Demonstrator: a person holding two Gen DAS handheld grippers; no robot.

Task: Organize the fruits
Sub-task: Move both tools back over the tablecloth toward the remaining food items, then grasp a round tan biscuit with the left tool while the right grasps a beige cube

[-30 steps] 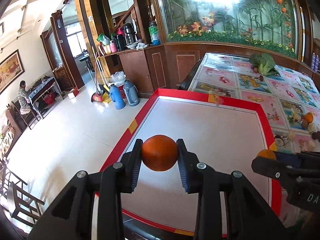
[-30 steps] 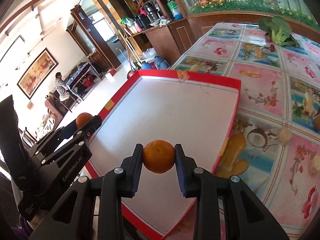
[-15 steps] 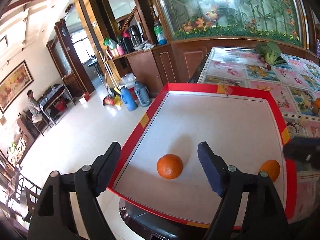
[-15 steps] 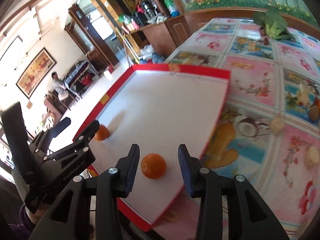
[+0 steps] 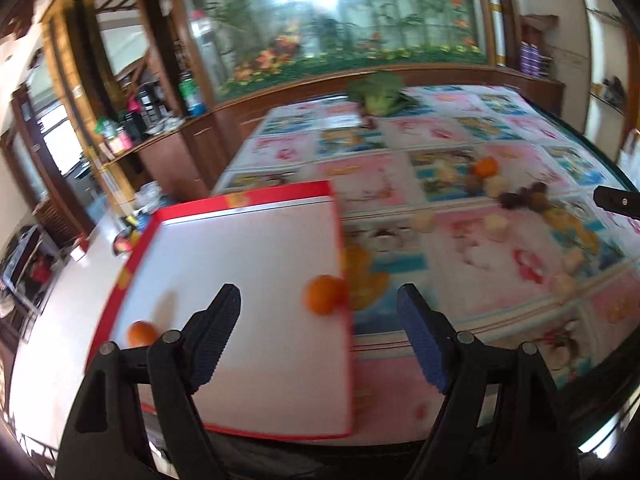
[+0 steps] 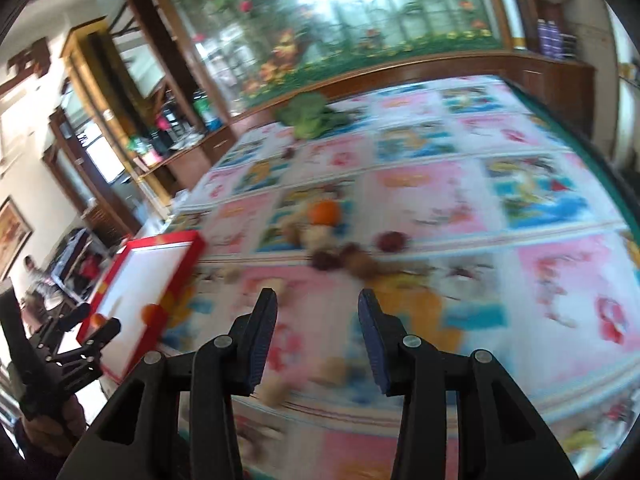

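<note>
A red-rimmed white tray (image 5: pixel 240 200) lies on the table's left end. Two oranges lie in it: one (image 5: pixel 323 294) at its right rim, one (image 5: pixel 141 333) at its near left corner. My left gripper (image 5: pixel 319 332) is open and empty above the tray's near edge. My right gripper (image 6: pixel 317 334) is open and empty over the patterned tablecloth, right of the tray (image 6: pixel 160 240). A third orange (image 6: pixel 324 213) lies ahead among several dark and pale fruits (image 6: pixel 362 258); that orange also shows in the left wrist view (image 5: pixel 486 167). Both views are blurred.
A green leafy vegetable (image 6: pixel 308 116) lies at the table's far side below the wooden ledge. Small pale pieces (image 6: pixel 276 388) lie near my right gripper. The left gripper (image 6: pixel 72 344) shows at the right wrist view's left edge. The floor drops off left of the tray.
Both grippers have backed off from the oranges they let go of and swung right, toward the loose fruits on the cloth. Both oranges stay in the tray.
</note>
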